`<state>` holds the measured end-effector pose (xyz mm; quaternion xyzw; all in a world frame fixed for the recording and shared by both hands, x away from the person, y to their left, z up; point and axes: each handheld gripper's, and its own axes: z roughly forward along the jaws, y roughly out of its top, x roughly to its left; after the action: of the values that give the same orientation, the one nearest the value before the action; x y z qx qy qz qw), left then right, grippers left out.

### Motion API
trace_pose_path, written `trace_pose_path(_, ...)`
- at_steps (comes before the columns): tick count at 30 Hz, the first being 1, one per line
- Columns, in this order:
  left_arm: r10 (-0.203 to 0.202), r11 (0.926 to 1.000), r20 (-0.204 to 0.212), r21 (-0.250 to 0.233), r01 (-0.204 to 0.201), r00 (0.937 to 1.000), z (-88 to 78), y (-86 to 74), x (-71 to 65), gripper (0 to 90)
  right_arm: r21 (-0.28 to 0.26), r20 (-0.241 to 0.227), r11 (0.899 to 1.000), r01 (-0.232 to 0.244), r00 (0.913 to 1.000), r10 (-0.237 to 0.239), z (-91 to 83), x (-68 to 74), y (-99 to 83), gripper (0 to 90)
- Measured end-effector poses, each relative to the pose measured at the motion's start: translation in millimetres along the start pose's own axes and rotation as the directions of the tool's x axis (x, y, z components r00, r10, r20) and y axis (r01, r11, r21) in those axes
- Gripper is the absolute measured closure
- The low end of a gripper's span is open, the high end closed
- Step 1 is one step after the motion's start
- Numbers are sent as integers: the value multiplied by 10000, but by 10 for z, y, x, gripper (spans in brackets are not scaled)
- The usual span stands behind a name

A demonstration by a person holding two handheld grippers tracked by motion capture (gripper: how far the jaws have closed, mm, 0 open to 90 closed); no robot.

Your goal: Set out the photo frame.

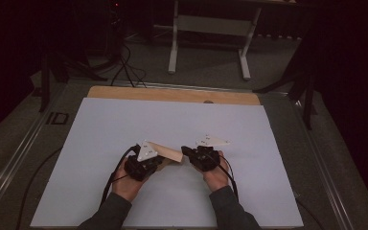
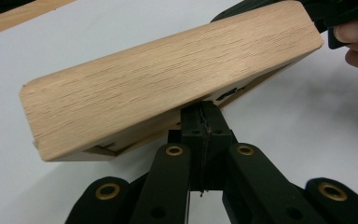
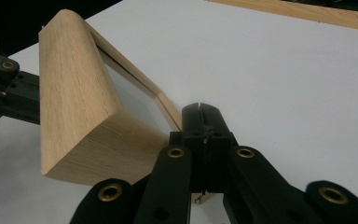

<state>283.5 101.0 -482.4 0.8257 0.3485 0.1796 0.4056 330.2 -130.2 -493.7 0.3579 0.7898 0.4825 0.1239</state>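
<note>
My left claw (image 2: 203, 109) is pinched tight on the lower edge of a wooden frame (image 2: 168, 79), and my right claw (image 3: 200, 112) is clamped on its other end. Between them the frame tilts above the white desk (image 1: 124, 124).

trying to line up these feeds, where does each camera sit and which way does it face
High view: above the person's side, looking forward and down on the white table; both forearms, left gripper and right gripper hold a light wooden rounded-edge frame.
Left gripper view: rides the left gripper, jaws shut on the frame.
Right gripper view: rides the right gripper, jaws shut on the frame.
Shared: the frame and table.
</note>
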Motion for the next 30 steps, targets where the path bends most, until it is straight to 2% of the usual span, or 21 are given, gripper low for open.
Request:
trace_pose_path(6, 24, 10000, 9, 32, -24, 10000, 19, 1, -12, 897, 44, -82, 10000, 80, 9999, -80, -5, 16, -2, 899)
trace_pose_path(8, 60, 10000, 5, 70, -60, 10000, 24, 1, -18, 897, 61, -84, 9992, 393, 9992, -393, -6, 41, -4, 898)
trace_pose_path(10, 90, 9999, 13, 94, -90, 10000, 28, 1, -18, 897, 86, -93, 9990, 449, 9990, -448, -6, 53, -4, 898)
trace_pose_path(30, -58, 9998, -298, 198, 64, 9995, 60, -7, 50, 898, 343, -458, 9967, 732, 9964, -716, 43, 162, -41, 898)
